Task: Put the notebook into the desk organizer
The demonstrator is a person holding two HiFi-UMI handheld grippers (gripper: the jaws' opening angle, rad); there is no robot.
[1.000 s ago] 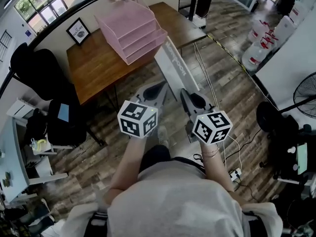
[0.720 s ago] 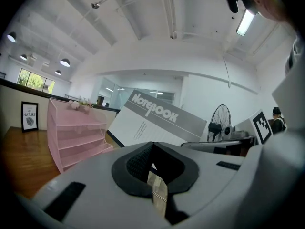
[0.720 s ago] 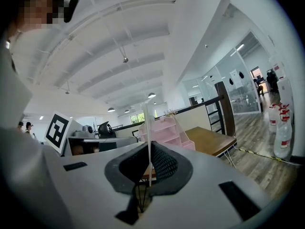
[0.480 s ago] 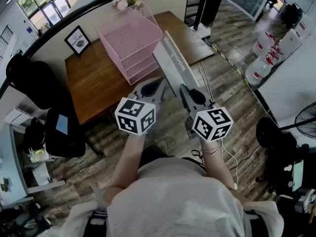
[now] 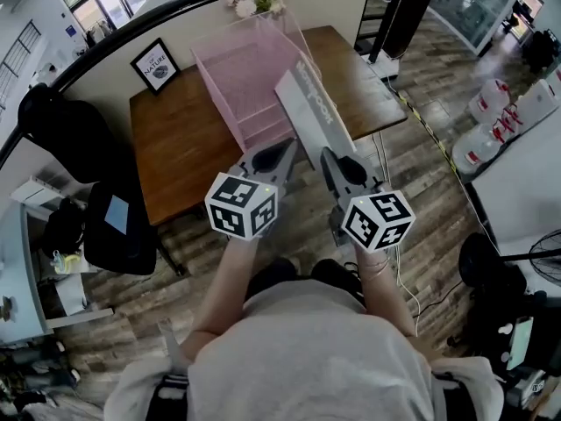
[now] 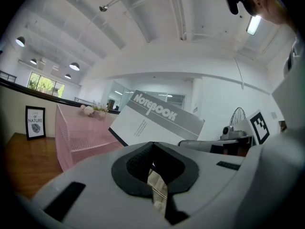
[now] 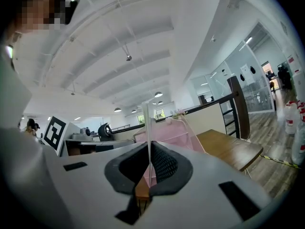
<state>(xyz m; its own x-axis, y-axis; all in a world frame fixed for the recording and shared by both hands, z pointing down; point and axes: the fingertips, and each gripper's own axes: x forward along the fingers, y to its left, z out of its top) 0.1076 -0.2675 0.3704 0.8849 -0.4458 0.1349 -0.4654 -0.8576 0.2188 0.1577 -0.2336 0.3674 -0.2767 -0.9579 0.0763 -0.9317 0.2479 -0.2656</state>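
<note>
Plank flooring [image 5: 421, 165] surrounds the wooden desk [image 5: 175, 147] at the head view's upper centre, carrying a pink mesh organizer [image 5: 241, 77]; left gripper view, the left gripper [image 6: 152, 149] closed on nothing; right gripper view, the right gripper [image 7: 148, 151] clamping the notebook [image 7: 148, 123] edge-on before the organizer.

Grey-and-white notebook [image 5: 311, 112], pink (wire-mesh) desk organizer [image 5: 238, 70], brown table [image 5: 175, 139].

bright, even light; fisheye bending at the edges.
</note>
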